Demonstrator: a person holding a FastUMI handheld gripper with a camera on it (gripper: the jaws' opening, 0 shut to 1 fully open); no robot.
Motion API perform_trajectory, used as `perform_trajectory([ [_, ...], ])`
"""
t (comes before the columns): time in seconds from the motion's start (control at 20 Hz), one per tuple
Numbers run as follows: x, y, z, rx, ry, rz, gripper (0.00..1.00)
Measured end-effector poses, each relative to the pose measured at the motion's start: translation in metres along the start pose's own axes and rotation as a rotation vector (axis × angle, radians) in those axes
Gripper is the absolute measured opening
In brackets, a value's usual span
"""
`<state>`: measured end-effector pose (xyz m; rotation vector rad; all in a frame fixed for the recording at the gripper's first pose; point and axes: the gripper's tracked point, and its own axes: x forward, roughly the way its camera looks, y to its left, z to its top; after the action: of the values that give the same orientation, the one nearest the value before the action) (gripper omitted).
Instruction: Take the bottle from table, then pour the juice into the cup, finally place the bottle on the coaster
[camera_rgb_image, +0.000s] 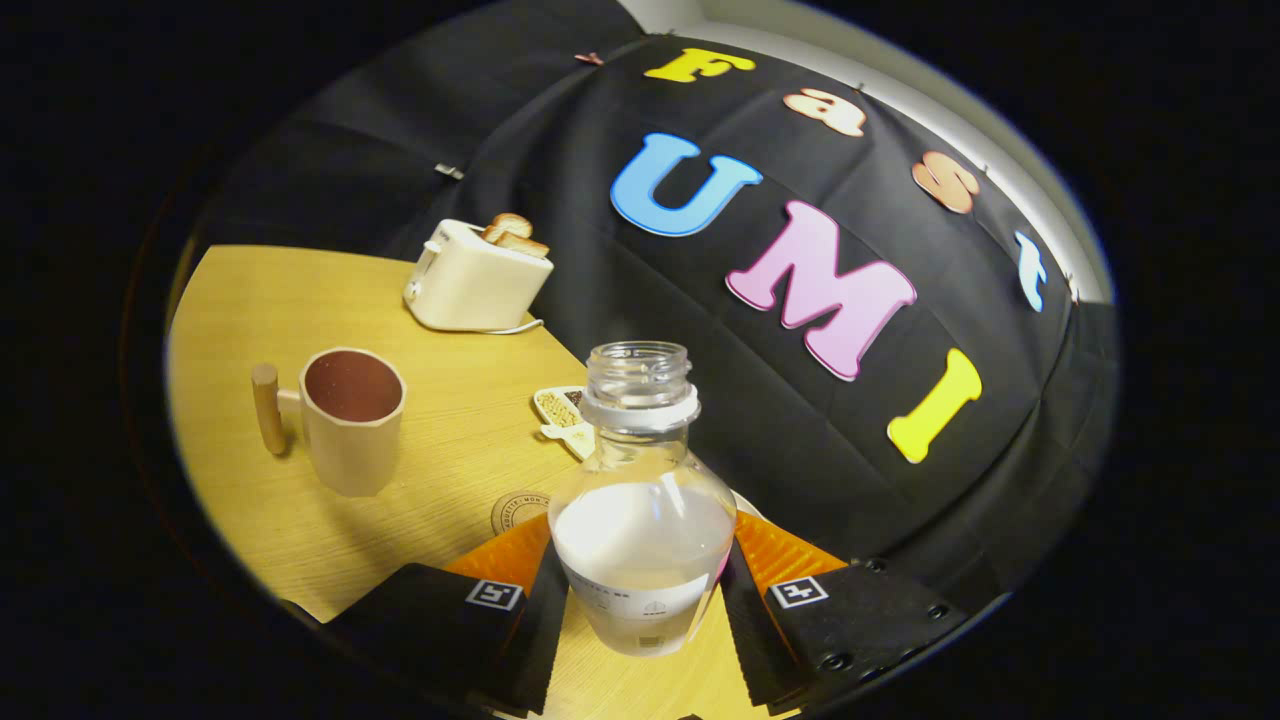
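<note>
Between the fingers of our gripper we see a clear plastic bottle; its cap is off and its threaded neck stands open; a pale, milky juice fills its round belly to about the widest part, and the glassy upper half is empty; both fingers press on its lower sides, so we have it clamped, with the jaws only as far apart as the bottle is wide. Beyond the fingers, off to the left, we find a beige faceted cup with a wooden peg handle standing on the wooden table; its inside looks dark reddish brown, and we cannot tell whether any liquid is in it. Just behind the bottle's left shoulder a round printed coaster lies flat on the table; near it sits a small white dish with grainy snacks in it; farther back a cream toaster holds two slices of toast in its slots.
</note>
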<state>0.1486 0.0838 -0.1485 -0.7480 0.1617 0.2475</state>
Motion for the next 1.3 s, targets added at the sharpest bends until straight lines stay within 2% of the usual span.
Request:
perform_trajectory([
  [0.3, 0.015, 0.026, 0.014, -0.272, -0.012, 0.012, 0.74],
  [0.7, 0.036, 0.052, 0.011, -0.511, -0.044, 0.05, 0.74],
  [1.3, 0.068, 0.087, 0.034, -0.85, -0.188, 0.102, 0.74],
])
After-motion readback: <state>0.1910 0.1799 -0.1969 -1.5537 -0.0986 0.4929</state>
